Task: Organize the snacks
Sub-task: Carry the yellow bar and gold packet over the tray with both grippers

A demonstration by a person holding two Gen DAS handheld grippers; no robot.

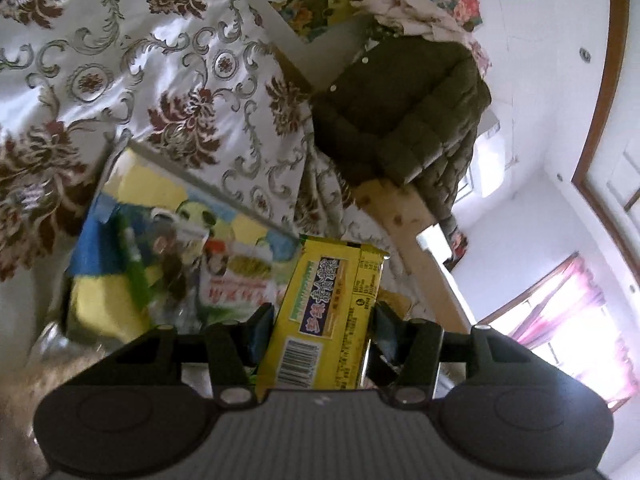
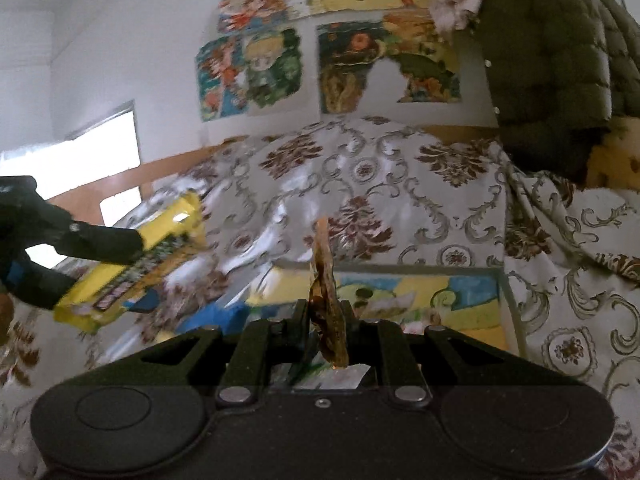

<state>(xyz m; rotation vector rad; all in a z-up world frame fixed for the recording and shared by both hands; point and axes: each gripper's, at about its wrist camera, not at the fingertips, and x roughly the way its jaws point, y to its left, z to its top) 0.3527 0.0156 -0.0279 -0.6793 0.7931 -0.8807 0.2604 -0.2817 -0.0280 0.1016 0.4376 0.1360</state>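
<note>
**Left wrist view: both snacks lifted clear of the tray**

Left wrist view: the left gripper (image 1: 320, 320) has its fingers partway apart and clamped on the sides of a flat yellow foil snack packet with a barcode (image 1: 324, 312). Packet stands lengthwise between the pads, probably so the broad faces stay free for laying it flat.

Below it, a shallow picture-printed tray (image 1: 168, 208) holds a jumble of other wrappers; the tray lies on a cream floral-patterned bedspread (image 1: 160, 60).

Right wrist view: the right gripper (image 2: 326, 316) has its fingers almost together, pinching a thin brown-and-orange sachet (image 2: 326, 296) edge-on and upright. A narrow pinch suits so slim a thing.

Judgement: both items are mid-carry, and sorting is unfinished.
</note>
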